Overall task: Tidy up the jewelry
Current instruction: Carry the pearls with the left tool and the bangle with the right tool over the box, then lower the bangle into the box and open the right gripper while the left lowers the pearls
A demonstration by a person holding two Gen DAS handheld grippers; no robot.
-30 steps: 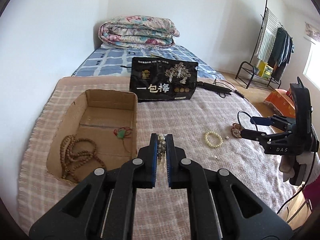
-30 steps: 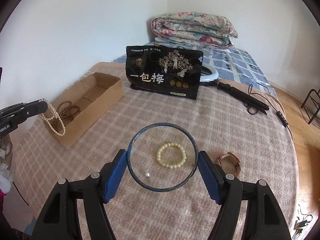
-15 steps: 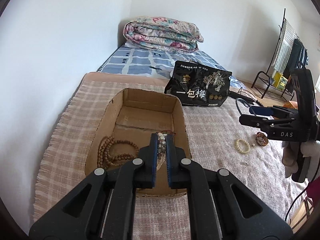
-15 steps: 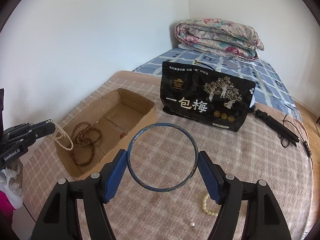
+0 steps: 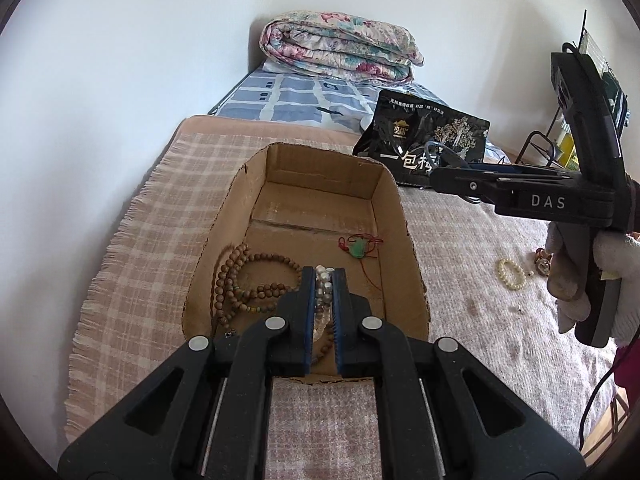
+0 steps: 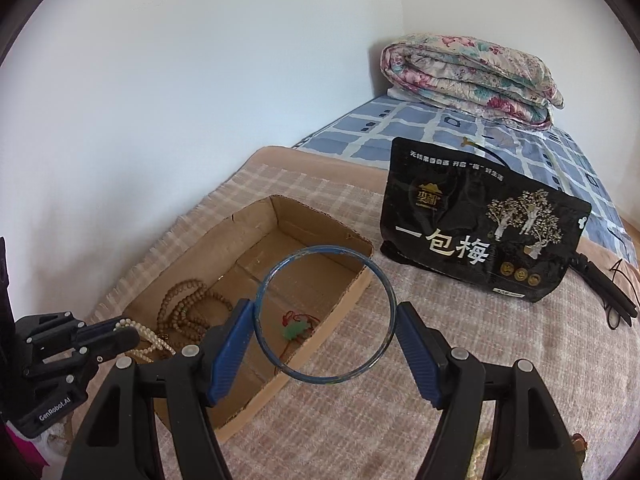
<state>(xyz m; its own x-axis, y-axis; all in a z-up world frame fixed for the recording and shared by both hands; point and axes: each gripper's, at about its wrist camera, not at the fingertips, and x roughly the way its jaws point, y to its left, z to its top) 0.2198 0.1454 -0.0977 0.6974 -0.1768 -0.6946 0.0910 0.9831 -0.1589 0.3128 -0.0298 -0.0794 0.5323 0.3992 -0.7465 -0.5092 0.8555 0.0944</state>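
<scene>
My left gripper [image 5: 323, 280] is shut on a pearl necklace [image 5: 322, 286] and holds it over the near end of the cardboard box [image 5: 394, 216]. The necklace hangs from it in the right wrist view [image 6: 148, 336]. In the box lie a brown bead strand [image 5: 244, 276] and a green pendant on red cord [image 5: 358, 249]. My right gripper [image 6: 326, 314] is shut on a blue bangle [image 6: 384, 288], just beside the box's right wall [image 6: 344, 304]. A cream bead bracelet [image 5: 511, 274] and a small brown piece [image 5: 542, 261] lie on the blanket at right.
A black snack bag [image 6: 476, 228] stands behind the box. A folded floral quilt [image 6: 472, 76] lies on the blue bed near the wall. Black cables [image 6: 608, 284] lie at the right. The checked blanket [image 5: 160, 216] ends close to the white wall at left.
Both grippers have moved left toward the box. The left gripper with the necklace is now over the box's near end; the right with the bangle is at its right wall.
</scene>
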